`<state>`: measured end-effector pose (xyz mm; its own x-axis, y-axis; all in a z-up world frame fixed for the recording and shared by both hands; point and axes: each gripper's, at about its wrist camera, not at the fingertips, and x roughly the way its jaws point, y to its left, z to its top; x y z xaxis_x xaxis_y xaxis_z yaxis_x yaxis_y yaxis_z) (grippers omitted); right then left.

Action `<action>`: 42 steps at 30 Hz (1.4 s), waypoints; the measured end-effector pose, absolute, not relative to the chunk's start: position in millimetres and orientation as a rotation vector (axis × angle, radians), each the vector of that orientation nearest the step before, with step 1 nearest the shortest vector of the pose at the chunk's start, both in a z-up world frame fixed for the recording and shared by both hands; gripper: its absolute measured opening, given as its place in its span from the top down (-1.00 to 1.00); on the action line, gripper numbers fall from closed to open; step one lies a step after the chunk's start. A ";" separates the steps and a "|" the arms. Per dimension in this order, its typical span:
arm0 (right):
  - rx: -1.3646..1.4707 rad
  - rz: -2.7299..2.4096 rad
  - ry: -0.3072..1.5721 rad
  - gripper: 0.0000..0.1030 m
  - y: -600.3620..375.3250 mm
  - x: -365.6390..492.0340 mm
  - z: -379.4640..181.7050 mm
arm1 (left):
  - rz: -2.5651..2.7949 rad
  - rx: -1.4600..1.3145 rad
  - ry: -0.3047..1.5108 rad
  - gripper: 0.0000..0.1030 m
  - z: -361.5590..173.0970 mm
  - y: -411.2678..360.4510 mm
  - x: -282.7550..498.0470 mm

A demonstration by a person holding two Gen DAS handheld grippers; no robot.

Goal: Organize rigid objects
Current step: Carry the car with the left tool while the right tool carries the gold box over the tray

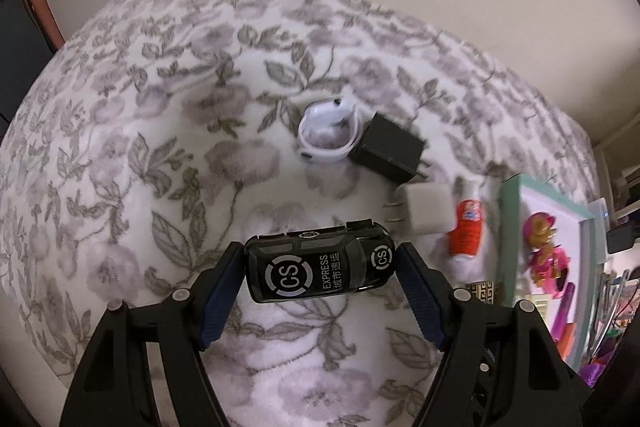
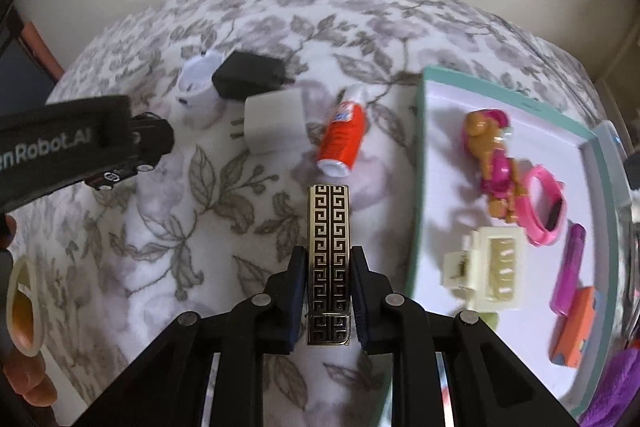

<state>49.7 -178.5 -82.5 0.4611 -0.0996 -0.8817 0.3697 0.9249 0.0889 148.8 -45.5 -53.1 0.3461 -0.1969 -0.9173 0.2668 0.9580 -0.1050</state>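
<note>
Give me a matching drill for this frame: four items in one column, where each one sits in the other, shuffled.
Things:
1. toy car
2. patterned case
3. glue bottle
4. pink watch

Places:
A. in the teal-rimmed tray
B. between the left gripper fingers
C. lying loose on the floral blanket
D. clamped in the right gripper

Pairs: 1-B, 2-D, 3-C, 4-A

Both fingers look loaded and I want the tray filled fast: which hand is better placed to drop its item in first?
Probably right. The right gripper holds the patterned lighter just beside the tray; the left gripper holds the toy car farther away.
</note>
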 end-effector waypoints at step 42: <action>0.551 -0.606 0.999 0.57 -350.7 -80.4 -56.1 | -0.784 0.384 1.122 -0.50 -35.8 -204.5 0.0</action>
<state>-80.4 -350.7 -56.1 0.4075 -0.2121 -0.8882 0.6899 0.7087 0.1473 0.0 -204.5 -35.8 0.2108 -0.3641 -0.9072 0.7267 0.6791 -0.1037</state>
